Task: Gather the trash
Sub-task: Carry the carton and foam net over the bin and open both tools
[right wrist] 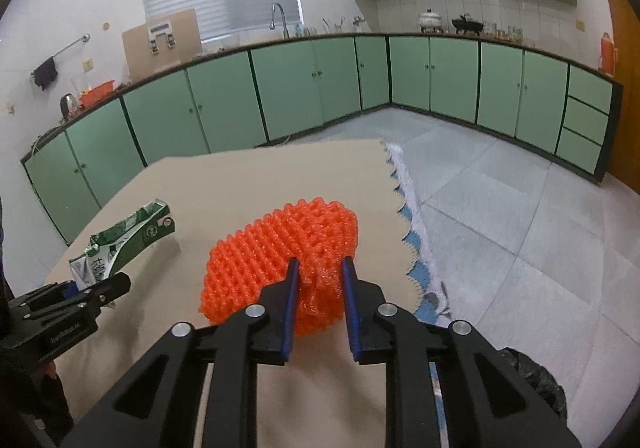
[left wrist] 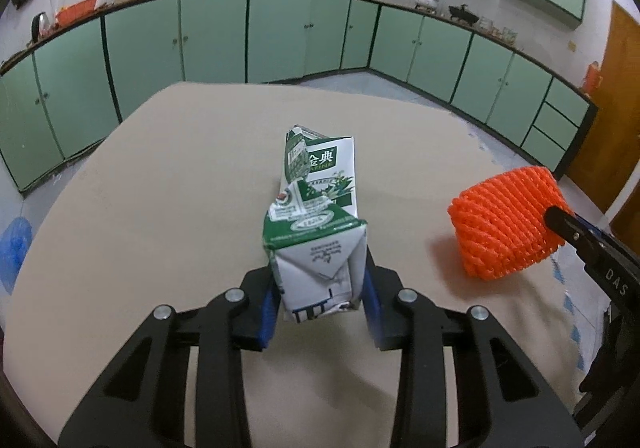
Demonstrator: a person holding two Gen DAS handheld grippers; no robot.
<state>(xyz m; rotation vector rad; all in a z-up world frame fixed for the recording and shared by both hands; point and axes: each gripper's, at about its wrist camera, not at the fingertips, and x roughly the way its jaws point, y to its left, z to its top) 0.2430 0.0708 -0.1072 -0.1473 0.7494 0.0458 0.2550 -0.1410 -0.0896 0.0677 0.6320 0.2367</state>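
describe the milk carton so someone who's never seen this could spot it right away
Start at the tan table in front of the green cabinets. The left gripper holds the milk carton by its bottom end. It is crumpled, green and white, printed cardboard, unlike the orange foam net beside it.

My left gripper [left wrist: 320, 300] is matte black plastic with angular, cut-out linkage arms, four round silver pins at the joints, and blue pads [left wrist: 267, 318] lining its fingers. My right gripper [right wrist: 320, 302] is built the same: black links, silver pins, blue pads [right wrist: 289, 312]. Small pale lettering marks each body's side.
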